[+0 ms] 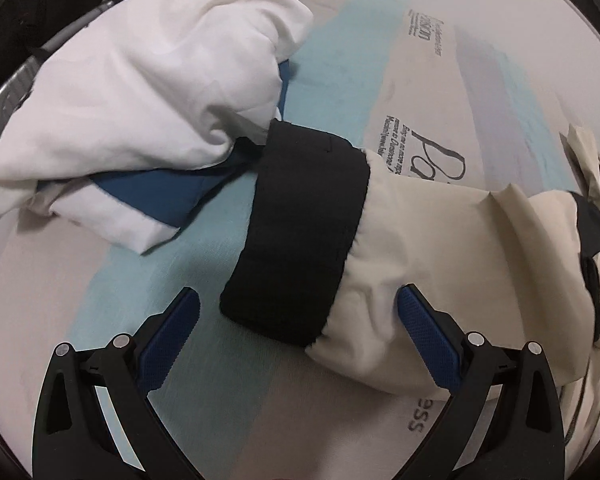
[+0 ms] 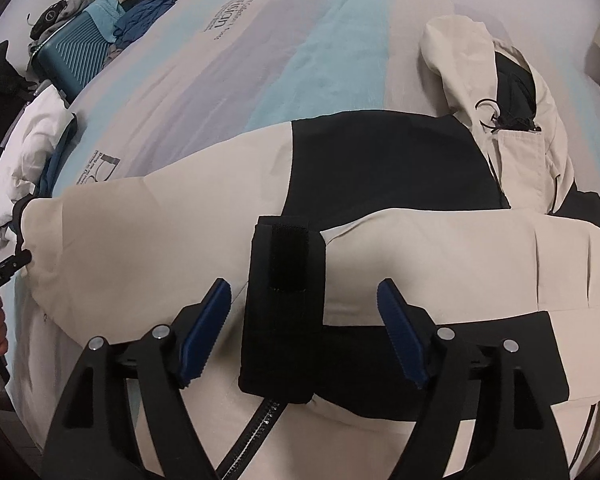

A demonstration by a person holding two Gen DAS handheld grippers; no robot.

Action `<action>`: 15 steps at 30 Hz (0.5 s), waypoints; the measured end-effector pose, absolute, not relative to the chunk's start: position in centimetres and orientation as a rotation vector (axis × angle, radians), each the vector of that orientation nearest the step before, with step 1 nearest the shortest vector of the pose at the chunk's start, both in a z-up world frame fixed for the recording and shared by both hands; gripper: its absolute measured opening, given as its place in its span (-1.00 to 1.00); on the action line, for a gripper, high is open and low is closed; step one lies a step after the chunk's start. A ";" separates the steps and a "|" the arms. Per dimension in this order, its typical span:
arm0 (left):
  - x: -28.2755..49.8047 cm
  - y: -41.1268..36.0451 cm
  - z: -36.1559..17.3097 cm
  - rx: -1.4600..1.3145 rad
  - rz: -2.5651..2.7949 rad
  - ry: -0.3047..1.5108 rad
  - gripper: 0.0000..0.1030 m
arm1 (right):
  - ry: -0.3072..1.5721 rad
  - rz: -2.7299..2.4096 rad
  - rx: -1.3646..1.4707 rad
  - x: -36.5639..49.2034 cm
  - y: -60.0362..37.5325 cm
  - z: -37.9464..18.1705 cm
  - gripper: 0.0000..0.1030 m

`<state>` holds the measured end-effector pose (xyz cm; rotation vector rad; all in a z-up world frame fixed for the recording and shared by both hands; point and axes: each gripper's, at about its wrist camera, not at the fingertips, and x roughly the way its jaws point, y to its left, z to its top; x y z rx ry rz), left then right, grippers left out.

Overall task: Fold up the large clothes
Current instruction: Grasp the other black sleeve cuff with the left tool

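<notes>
Striped bed [image 2: 332,60], cream-black jacket [image 2: 160,240], white garment [image 1: 148,80] on it

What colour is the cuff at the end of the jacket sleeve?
Black; the cuff shows best in the left wrist view, on a cream sleeve.

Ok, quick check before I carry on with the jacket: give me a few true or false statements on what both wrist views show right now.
1. The left gripper is open, its fingers either side of the black cuff. True.
2. The right gripper is clamped shut on the zipper. False: it is open, above the other black cuff; the zipper lies below it, ungripped.
3. The cream and black jacket lies on a striped bed cover. True.
4. The crumpled white garment lies on top of the jacket sleeve. False: it lies beside the sleeve's cuff, on the bed cover.
5. The teal suitcase sits in the middle of the bed. False: it is at the far edge.
</notes>
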<state>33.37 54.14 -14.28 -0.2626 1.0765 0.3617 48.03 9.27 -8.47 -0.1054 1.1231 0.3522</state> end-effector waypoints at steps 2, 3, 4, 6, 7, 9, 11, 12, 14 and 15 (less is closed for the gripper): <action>34.0 54.7 -14.8 -0.288 0.352 1.084 0.88 | 1.123 0.349 -0.100 48.1 9.2 -8.4 0.41; 34.2 55.1 -15.2 -0.304 0.351 1.092 0.89 | 1.123 0.347 -0.096 48.2 9.2 -8.4 0.42; 34.5 55.4 -15.4 -0.314 0.347 1.096 0.89 | 1.124 0.344 -0.091 48.3 9.2 -8.3 0.42; 34.7 55.7 -15.7 -0.314 0.347 1.108 0.90 | 1.126 0.339 -0.081 48.3 9.1 -8.4 0.43; 34.8 55.8 -15.8 -0.320 0.341 1.104 0.89 | 1.131 0.334 -0.072 48.3 8.9 -8.4 0.43; 35.0 55.6 -15.9 -0.313 0.334 1.101 0.86 | 1.136 0.326 -0.055 48.2 8.5 -8.5 0.43; 35.2 55.2 -16.1 -0.313 0.316 1.105 0.66 | 1.141 0.322 -0.044 48.0 8.2 -8.5 0.43; 35.2 54.9 -16.1 -0.297 0.321 1.108 0.63 | 1.141 0.321 -0.045 47.8 8.0 -8.5 0.43; 35.4 54.6 -16.1 -0.289 0.318 1.107 0.50 | 1.147 0.320 -0.046 47.6 7.9 -8.6 0.43; 35.4 54.5 -16.0 -0.287 0.319 1.107 0.38 | 1.148 0.319 -0.047 47.4 7.7 -8.7 0.43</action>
